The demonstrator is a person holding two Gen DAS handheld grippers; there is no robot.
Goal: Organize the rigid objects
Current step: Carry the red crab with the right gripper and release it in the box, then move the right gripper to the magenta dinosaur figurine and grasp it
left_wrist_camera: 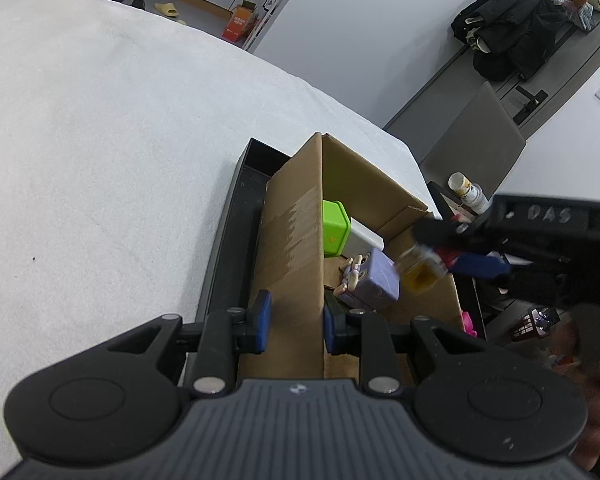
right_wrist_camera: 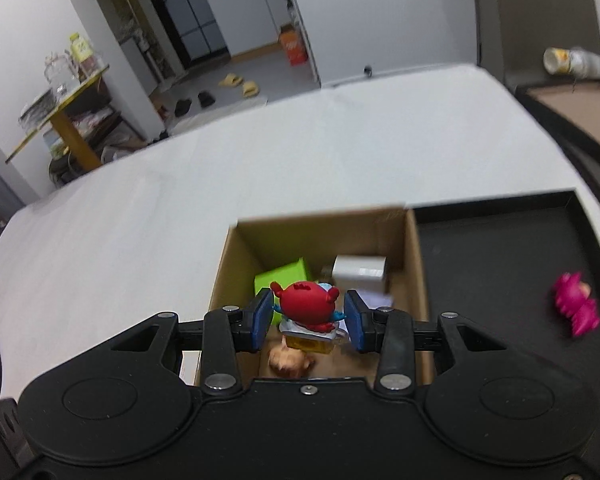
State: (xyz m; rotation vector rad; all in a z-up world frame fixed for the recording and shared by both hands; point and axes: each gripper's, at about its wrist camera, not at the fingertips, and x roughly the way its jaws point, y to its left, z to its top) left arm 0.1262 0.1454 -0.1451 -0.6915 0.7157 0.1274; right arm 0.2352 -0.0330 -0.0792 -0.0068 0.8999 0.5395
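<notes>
The red toy (right_wrist_camera: 306, 306) sits between the fingers of my right gripper (right_wrist_camera: 307, 316), a round red figure on a clear and yellow base. Both blue pads look to be touching its sides, so I judge it pinched, though motion blur leaves the contact a little uncertain. I am holding it above the open box (right_wrist_camera: 414, 264), over the near half, so this piece is not down yet.

Inside the box I already count a green cube (right_wrist_camera: 284, 276), a white block (right_wrist_camera: 360, 268), and in the left view a purple block (left_wrist_camera: 376, 284) with a small pale figure beside it. A tan toy (right_wrist_camera: 288, 360) lies on the box floor just under my right fingers. So at least 4 things look sorted.

My left gripper (left_wrist_camera: 296, 322) has its fingers on either side of the box's near wall, 1 outside and 1 inside; I cannot tell whether they press on the cardboard.

The box stands at 1 end of a black tray (right_wrist_camera: 500, 248) on the white table (right_wrist_camera: 180, 200). A pink toy (right_wrist_camera: 576, 308) lies on the tray's bare part, well apart from the box. I judge that piece left to do after this 1. More things show dimly past the tray's far edge in the left view, too blurred to name.
</notes>
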